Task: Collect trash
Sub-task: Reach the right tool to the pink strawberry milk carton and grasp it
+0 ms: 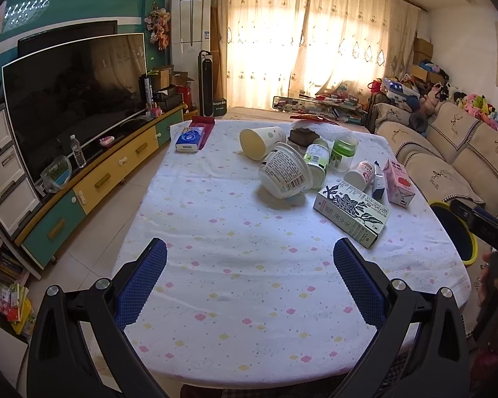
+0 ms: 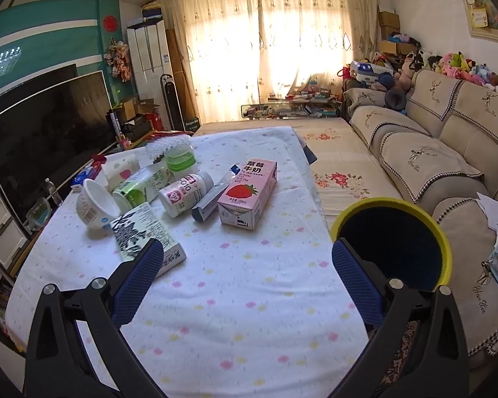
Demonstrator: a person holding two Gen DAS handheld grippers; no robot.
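Pink strawberry milk carton (image 2: 248, 194) lies among empty containers on the dotted tabletop (image 2: 249, 298); both grippers' fingers spread, holding nothing.

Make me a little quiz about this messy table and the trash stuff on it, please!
1. True or false: the pink strawberry milk carton is already inside the yellow-rimmed bin.
2. Which lies nearest the right gripper? A) the black-and-white flower-print box B) the blue tissue pack C) the paper cup
3. Fill in: both the left gripper and the right gripper are ____ and hold nothing.

Key: 1 false, the carton lies on the tablecloth. 2 A. 3 open.
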